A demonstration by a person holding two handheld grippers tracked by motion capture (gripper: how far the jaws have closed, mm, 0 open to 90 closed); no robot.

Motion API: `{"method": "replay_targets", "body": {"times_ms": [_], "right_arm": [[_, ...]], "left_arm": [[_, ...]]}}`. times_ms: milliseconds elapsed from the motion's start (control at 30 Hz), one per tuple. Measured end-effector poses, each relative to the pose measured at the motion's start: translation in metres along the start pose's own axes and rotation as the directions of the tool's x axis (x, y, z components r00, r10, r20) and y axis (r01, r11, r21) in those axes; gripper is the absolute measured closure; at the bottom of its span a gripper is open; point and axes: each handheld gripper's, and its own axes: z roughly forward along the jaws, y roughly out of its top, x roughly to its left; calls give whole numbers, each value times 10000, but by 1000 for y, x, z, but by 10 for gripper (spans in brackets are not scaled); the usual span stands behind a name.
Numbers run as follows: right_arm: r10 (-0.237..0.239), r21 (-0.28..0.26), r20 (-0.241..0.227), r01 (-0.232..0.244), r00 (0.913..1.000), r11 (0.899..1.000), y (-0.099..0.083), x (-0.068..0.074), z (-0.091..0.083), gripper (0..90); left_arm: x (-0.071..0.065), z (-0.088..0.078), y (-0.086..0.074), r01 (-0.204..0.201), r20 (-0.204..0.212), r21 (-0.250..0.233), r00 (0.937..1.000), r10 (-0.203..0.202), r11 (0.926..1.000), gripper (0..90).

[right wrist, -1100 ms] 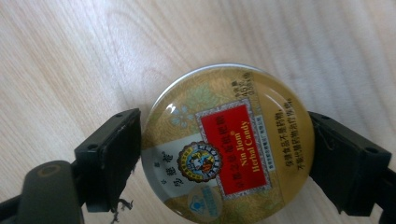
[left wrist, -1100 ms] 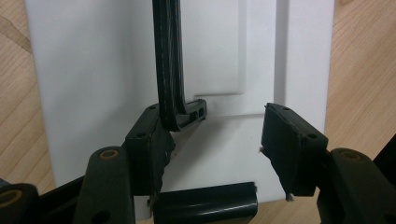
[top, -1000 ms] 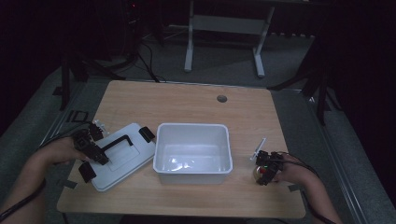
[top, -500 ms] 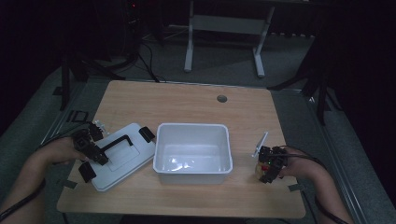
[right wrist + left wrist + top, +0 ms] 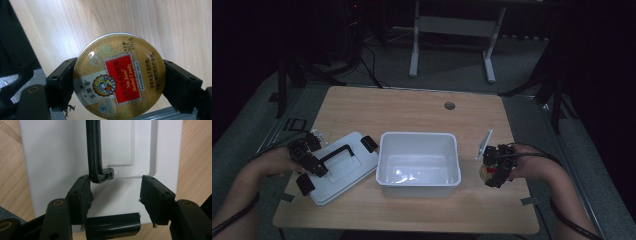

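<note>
A round gold tin (image 5: 118, 80) with a red label reading Nin Jiom Herbal Candy is clamped edge to edge between the jaws of my right gripper (image 5: 118, 83), above the wooden table. From above, the right gripper (image 5: 494, 167) hovers just right of the white bin (image 5: 417, 135), with the tin (image 5: 484, 172) in it. My left gripper (image 5: 309, 160) rests over the white lid (image 5: 354, 167), which lies flat to the left of the bin. Its jaws (image 5: 115, 182) stand apart, open. The end of the lid's black handle (image 5: 96, 157) sits right beside the left pad (image 5: 80, 200).
A thin white flat piece (image 5: 485, 143) stands tilted on the table just beyond the right gripper. A black latch (image 5: 112, 225) lies on the lid's near edge, another (image 5: 368, 143) at its far corner. A cable hole (image 5: 450, 105) sits near the table's back edge.
The right gripper has lifted off the table with the tin and drifted slightly toward the bin. The left gripper and the lid have stayed put.
</note>
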Motion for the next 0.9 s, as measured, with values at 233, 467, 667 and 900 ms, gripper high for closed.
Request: {"method": "replay_targets", "body": {"times_ms": [233, 467, 667, 900], "right_arm": [[-601, -18, 208, 601, 9980, 9982, 26, 1, -23, 200], [-1292, -104, 233, 1295, 9913, 9915, 53, 3, -36, 200], [-1719, -142, 205, 1722, 9849, 9850, 76, 2, -39, 201], [-2203, -200, 185, 2207, 9753, 9751, 103, 3, -37, 200]], "left_arm": [[-1, -1, 2, -63, -7, 57, 10000, 63, 10000, 415], [-2, -2, 2, -97, -20, 2, 10000, 97, 10000, 415], [-1, -2, 0, -61, -38, 118, 10000, 61, 9999, 415], [-1, -2, 0, -87, -25, 107, 10000, 87, 9999, 415]]}}
